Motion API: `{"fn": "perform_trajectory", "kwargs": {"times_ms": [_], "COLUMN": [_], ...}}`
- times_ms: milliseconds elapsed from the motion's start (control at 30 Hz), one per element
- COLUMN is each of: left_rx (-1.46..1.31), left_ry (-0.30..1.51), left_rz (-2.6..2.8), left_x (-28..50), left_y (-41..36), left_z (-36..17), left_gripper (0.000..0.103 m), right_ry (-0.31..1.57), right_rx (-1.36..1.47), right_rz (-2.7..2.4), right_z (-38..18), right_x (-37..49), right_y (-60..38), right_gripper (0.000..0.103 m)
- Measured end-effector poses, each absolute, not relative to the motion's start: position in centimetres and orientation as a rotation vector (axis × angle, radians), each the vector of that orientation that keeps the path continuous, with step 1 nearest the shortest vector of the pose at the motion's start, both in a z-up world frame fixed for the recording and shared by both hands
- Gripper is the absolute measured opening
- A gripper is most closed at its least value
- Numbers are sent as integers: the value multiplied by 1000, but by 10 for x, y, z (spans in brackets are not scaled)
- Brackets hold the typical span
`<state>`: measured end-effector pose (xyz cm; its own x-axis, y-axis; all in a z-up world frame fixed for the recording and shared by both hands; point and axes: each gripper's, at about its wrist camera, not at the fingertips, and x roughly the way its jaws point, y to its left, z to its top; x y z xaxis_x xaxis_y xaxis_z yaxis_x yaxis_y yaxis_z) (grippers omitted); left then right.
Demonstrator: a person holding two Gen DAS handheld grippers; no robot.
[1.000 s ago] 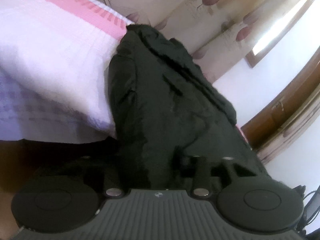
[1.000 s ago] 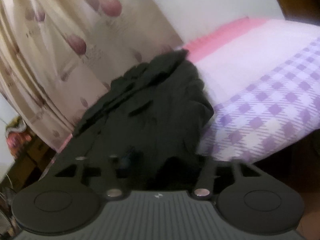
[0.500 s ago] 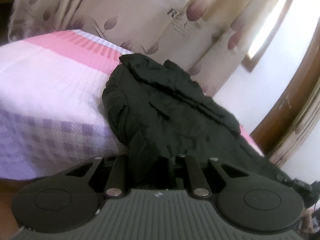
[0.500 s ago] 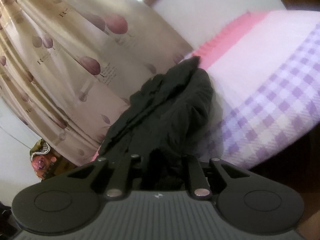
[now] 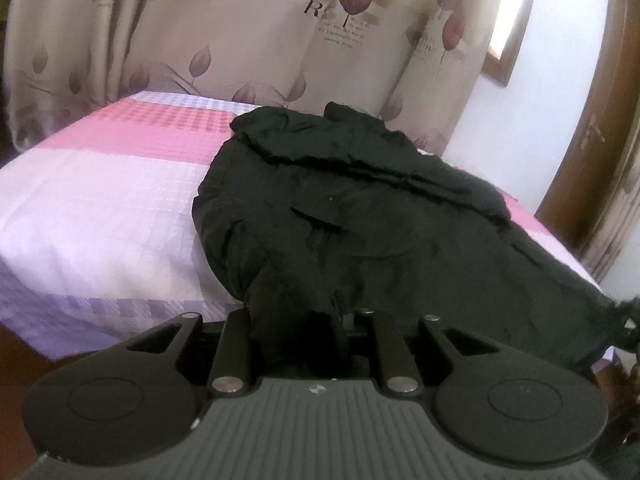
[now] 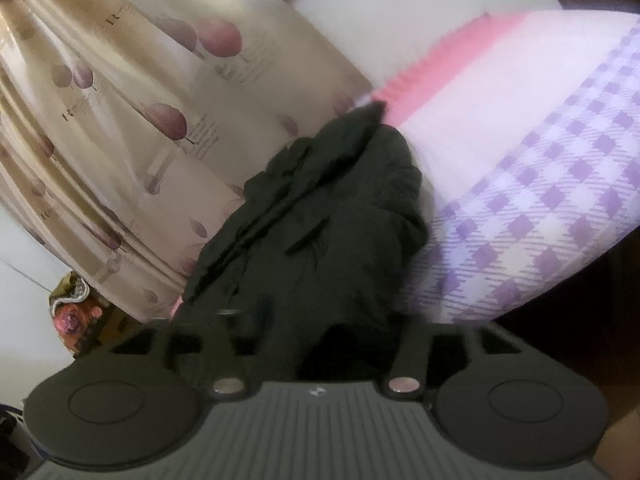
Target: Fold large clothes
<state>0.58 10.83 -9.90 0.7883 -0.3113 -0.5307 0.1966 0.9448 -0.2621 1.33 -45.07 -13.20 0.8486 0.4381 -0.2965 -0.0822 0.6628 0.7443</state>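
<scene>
A crumpled black fabric jacket (image 5: 360, 216) lies on the bed (image 5: 100, 208), on its pink, white and lilac checked cover, near the edge, with a beige leaf-print curtain (image 5: 248, 36) behind. The left tongs (image 5: 316, 336) are nearly closed and pinch a fold of the jacket's near hem. The right tongs (image 6: 320, 332) have just been opening (the view is blurred); dark cloth sits between the wide jaws, no longer squeezed.

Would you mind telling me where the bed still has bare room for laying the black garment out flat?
Bare bedspread lies left of the black garment, from the pink band by the curtain to the checked near edge. The right side is crowded with bunched fabric.
</scene>
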Motion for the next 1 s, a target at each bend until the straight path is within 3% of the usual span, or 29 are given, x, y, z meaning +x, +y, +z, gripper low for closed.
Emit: {"fn": "perform_trajectory", "kwargs": {"times_ms": [200, 267, 333, 433, 733, 800, 833, 867, 900, 1000], "left_rx": [-165, -143, -127, -93, -76, -108, -143, -179, -223, -393], "left_ry": [606, 606, 605, 597, 604, 611, 616, 624, 639, 646], "left_rz": [-259, -249, -243, -228, -223, -246, -265, -283, -293, -327], "left_x": [9, 11, 12, 12, 15, 16, 17, 19, 21, 25], "left_y": [102, 98, 95, 91, 90, 95, 100, 105, 111, 134], "left_z": [-101, -102, -103, -105, -112, -115, -118, -120, -123, -134], "left_gripper": [26, 34, 42, 61, 75, 71, 58, 34, 24, 18], "right_ry": [491, 504, 517, 517, 521, 532, 533, 535, 540, 545], "right_rx": [765, 740, 729, 728, 723, 741, 751, 753, 748, 733], "right_rz": [314, 315, 304, 276, 267, 270, 272, 273, 275, 286], "right_z": [-131, -132, -134, -139, -143, -145, -146, -146, -147, -146], "right_x": [24, 28, 32, 32, 29, 31, 31, 31, 32, 33], "right_y": [-440, -436, -433, -437, -442, -444, -445, -445, -445, -441], "right_gripper": [74, 72, 47, 31, 30, 33, 34, 34, 34, 31]}}
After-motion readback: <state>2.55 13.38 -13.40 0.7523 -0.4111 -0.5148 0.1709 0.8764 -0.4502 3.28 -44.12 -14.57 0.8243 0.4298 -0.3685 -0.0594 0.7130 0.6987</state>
